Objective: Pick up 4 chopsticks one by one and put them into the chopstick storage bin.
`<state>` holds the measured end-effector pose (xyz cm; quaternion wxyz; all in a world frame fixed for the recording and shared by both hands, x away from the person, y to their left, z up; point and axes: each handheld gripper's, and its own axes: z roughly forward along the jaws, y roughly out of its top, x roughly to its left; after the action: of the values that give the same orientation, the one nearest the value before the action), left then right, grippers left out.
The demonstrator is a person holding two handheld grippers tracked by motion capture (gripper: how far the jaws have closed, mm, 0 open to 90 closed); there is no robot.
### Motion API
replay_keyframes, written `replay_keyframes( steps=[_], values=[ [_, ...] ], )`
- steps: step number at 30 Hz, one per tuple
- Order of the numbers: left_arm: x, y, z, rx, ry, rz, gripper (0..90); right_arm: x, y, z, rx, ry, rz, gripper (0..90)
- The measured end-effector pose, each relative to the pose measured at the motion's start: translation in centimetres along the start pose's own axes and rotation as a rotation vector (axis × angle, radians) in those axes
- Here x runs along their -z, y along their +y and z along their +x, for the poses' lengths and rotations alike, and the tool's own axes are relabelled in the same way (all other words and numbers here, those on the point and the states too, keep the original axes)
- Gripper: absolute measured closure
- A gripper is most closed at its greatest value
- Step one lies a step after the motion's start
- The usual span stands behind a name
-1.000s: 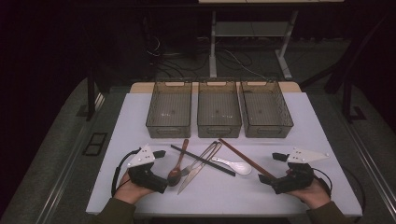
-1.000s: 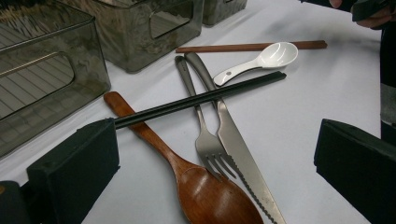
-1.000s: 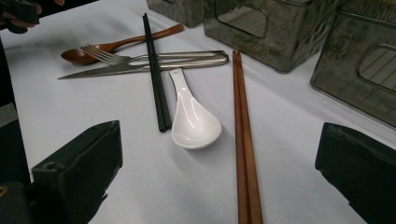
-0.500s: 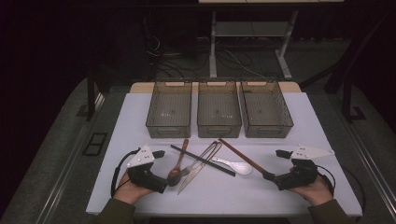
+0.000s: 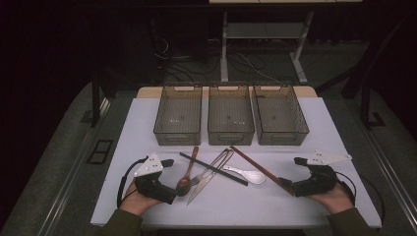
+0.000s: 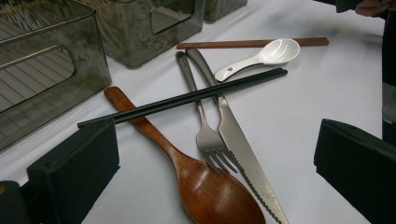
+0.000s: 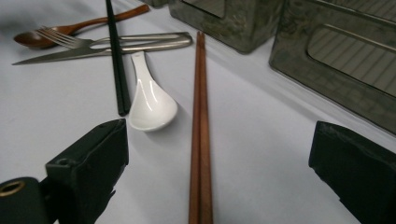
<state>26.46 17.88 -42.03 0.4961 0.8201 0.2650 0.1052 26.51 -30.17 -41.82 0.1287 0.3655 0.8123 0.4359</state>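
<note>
Cutlery lies mid-table: a wooden spoon [image 5: 189, 169] [image 6: 215, 196], a steel fork [image 5: 206, 172] [image 6: 208, 135] and knife [image 6: 243, 154], with black chopsticks [image 5: 214, 169] [image 6: 187, 98] lying across them. Farther right are a white ceramic spoon [image 5: 248, 174] [image 7: 149, 102] and brown chopsticks [image 5: 255, 167] [image 7: 200, 116]. My left gripper [image 5: 169, 194] [image 6: 215, 154] is open, low over the table, its jaws either side of the wooden spoon's bowl. Open too, my right gripper [image 5: 287, 186] [image 7: 219, 140] has its jaws astride the near end of the brown chopsticks, not touching them.
Three empty smoky plastic bins [image 5: 177, 137] [image 5: 231, 138] [image 5: 282, 137] stand in a row behind the cutlery. The white table [image 5: 319, 128] has bare room at both sides and along the front edge. Dark floor and cables lie beyond.
My right gripper has drawn back slightly to the right, along the brown chopsticks. The left gripper and the cutlery have not moved.
</note>
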Motion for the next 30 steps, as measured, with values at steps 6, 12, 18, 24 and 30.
replay_keyframes(
  steps=[6,12,18,24,30],
  values=[
    [-0.01,0.0,0.09,-0.002,-0.005,0.002,0.3,-0.02,-0.18,-0.47,-0.005,0.004,0.031,15.7],
    [-0.03,0.01,0.14,0.0,-0.004,0.002,0.4,-0.11,-0.33,-0.65,-0.011,0.016,0.057,24.7],
    [-0.06,-0.01,0.11,0.002,-0.005,0.001,0.4,0.01,-0.42,-0.79,-0.012,0.026,0.067,37.5],
    [-0.08,-0.02,0.12,0.002,-0.005,0.002,0.4,-0.1,-0.49,-0.78,-0.002,0.013,0.088,50.0],
    [-0.12,-0.08,0.08,0.001,0.002,0.011,3.0,-0.42,-0.58,-0.68,0.009,0.015,0.121,61.1]
  ],
)
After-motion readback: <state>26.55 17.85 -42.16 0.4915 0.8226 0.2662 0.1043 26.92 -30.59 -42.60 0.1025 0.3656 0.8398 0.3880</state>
